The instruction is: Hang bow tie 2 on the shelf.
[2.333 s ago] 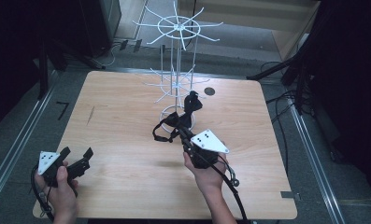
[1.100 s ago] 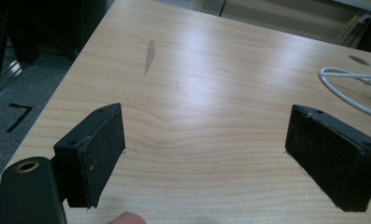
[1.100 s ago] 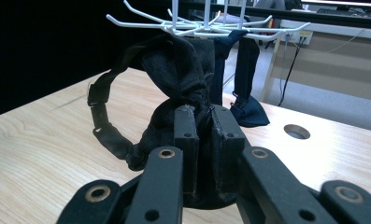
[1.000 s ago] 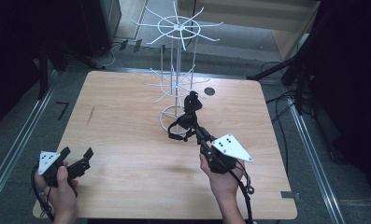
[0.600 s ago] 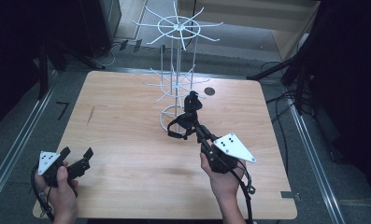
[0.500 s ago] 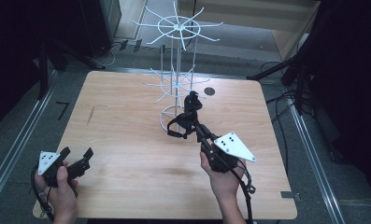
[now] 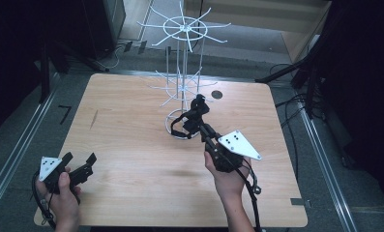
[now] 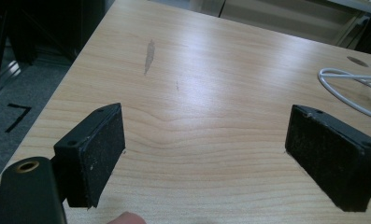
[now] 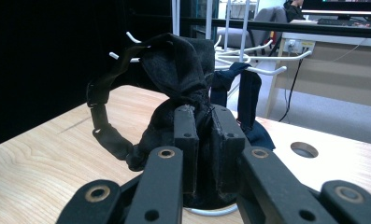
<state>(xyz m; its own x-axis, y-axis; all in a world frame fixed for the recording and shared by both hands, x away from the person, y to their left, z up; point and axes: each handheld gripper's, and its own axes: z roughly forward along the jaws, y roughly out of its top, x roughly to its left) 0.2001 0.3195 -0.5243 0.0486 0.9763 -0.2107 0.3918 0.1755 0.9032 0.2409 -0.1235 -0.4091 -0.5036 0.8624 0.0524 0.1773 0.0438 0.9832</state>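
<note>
Right gripper view looks along the right hand-held gripper [image 9: 203, 140], whose jaws stand nearly together and pinch a bunched piece of black cloth [image 9: 176, 74] between the pads. From this bundle a thin black strap [image 9: 101, 116] with a small buckle loops out to one side, and a dark blue strip [image 9: 248, 100] hangs just behind it, draped over a white wire arm of the wire rack [image 9: 248, 53]. No brand, label or writing can be read on any of these things.

High view places the same black cloth [image 7: 192, 118] at the foot of the wire rack [image 7: 182, 34], over the rack's round base ring, near the middle of the wooden bench [image 7: 126, 135]. The right hand-held gripper [image 7: 201, 126] reaches to it from the person's right hand [image 7: 228, 176]. The left hand-held gripper [image 7: 78, 162] rests low at the near left corner of the bench, well apart from the cloth.

Left gripper view shows the left hand-held gripper [image 8: 206, 144] with its jaws spread wide and nothing between them but bare wood grain, plus a curve of the white base ring [image 8: 346, 88] at the far edge.
</note>
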